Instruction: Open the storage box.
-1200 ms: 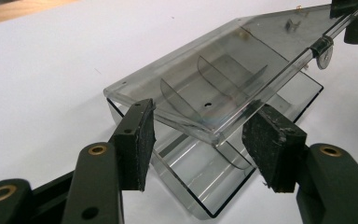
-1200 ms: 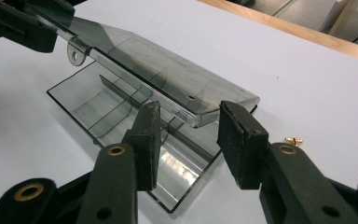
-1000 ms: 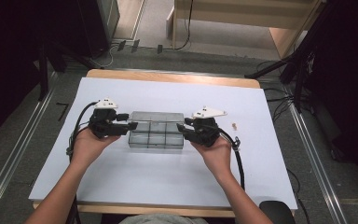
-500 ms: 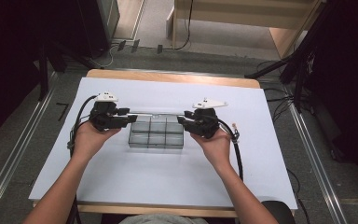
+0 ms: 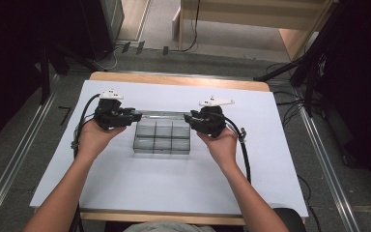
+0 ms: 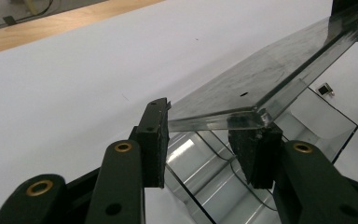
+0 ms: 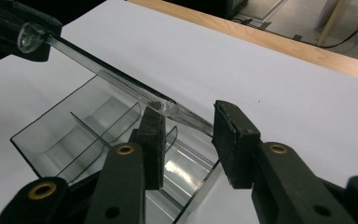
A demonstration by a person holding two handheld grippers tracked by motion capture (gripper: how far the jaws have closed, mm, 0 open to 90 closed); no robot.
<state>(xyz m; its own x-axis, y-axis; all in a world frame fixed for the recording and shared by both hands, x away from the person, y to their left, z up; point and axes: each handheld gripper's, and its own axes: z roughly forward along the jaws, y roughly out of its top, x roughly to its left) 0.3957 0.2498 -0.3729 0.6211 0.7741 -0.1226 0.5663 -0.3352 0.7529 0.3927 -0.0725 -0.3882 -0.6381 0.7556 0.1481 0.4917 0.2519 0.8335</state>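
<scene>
A clear plastic box (image 5: 162,140) with several compartments sits mid-table on the white sheet. Its clear lid (image 5: 164,114) is tilted up along the far side. My left gripper (image 5: 137,117) is shut on the lid's left end and my right gripper (image 5: 187,118) on its right end. The left gripper view has the lid (image 6: 251,79) corner pinched between the pads of my left gripper (image 6: 209,135), above the open box (image 6: 317,116). In the right gripper view, my right gripper (image 7: 186,135) has the lid (image 7: 112,74) end spanning its pads. Both pairs of jaws have just been closing on the lid.
A white sheet (image 5: 125,183) covers the wooden table, whose far edge (image 5: 174,79) shows bare wood. Metal floor rails (image 5: 9,179) run along both sides. Cables trail from both grippers toward the person. Dark equipment stands beyond the table corners.
The lid lay flat on the box a second ago and now stands tilted up at the far side, showing the compartments. Both hands moved slightly away from the person.
</scene>
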